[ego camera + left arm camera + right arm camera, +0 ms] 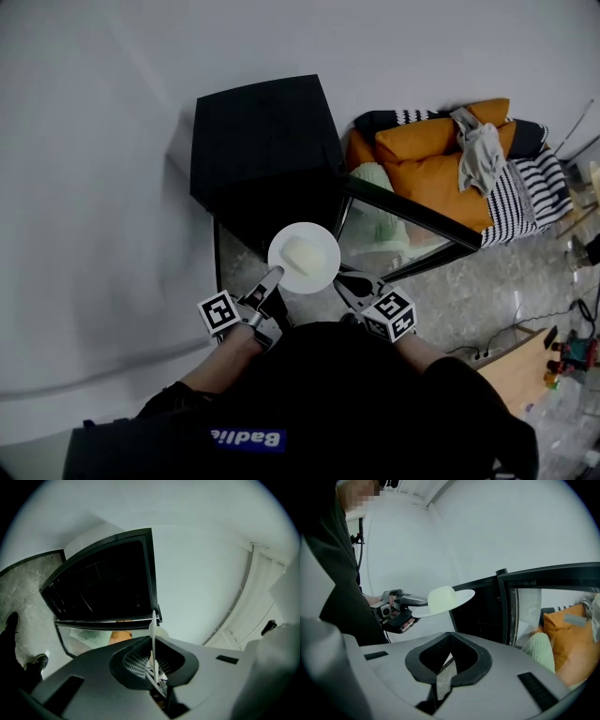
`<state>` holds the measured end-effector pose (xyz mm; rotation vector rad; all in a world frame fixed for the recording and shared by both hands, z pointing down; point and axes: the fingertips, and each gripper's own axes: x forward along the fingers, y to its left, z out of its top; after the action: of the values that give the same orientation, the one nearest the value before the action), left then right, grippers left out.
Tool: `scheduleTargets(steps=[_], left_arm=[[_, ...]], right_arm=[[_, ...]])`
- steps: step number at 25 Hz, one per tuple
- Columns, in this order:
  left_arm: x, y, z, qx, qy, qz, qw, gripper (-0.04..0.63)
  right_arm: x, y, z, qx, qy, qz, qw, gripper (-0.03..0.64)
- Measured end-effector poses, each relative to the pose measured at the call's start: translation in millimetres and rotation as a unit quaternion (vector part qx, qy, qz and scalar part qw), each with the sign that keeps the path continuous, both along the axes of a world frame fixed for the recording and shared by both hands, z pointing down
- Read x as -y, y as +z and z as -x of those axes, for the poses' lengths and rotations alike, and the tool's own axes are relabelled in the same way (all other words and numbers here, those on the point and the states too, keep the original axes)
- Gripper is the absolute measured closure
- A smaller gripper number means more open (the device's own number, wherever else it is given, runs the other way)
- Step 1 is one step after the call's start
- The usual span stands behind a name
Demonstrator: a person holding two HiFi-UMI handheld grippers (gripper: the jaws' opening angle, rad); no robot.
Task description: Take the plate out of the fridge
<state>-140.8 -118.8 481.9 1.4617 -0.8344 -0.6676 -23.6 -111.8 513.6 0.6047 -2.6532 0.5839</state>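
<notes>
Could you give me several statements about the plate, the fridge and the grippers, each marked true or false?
1. The left gripper holds the plate by its rim. True.
2. The plate is empty. False: a pale lump of food lies on it.
3. The fridge has its door open. True.
4. The right gripper grips the plate too. False: it is apart from the plate and holds nothing.
5. The plate is inside the fridge. False: it is outside, in front of the fridge.

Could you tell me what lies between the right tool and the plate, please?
Nothing: the right gripper view shows open air between the right tool and the plate.
</notes>
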Motion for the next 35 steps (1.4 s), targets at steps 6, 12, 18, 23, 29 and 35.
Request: scheduleTargets(steps=[6,12,18,23,29,35], left_arm=[[-5,-4,0,-0.001,-0.004,-0.003,1.0,0.568],[-9,-4,-4,0.001,-0.002,-0.005,1.0,0.568],[-11,-4,-4,0.003,-0.005,-0.003,1.0,0.568],[-9,-5,-6,0.001,-0.004,-0.003,1.0,0.568],[-7,-3,-6,0.002,-0.004,-0.004,1.0,0.568],[-6,-4,-8,0.001,-0.002,-0.004,1.0,0.568]], right_arm=[[-2,4,-4,-0.004,-0.001,-0.005,1.0,0.609],[-6,4,-5,-0.003,-0.005,-0.003,1.0,0.609],[-7,5,-5,-0.003,-0.006,-0.001,1.0,0.609],[-5,6,-7,-0.004,-0.008,0.001,1.0,0.609],[-4,5,-6,-0.003,-0.01,0.002,1.0,0.609],[-3,6,-6,-0.005,-0.011,0.0,1.0,0.609]])
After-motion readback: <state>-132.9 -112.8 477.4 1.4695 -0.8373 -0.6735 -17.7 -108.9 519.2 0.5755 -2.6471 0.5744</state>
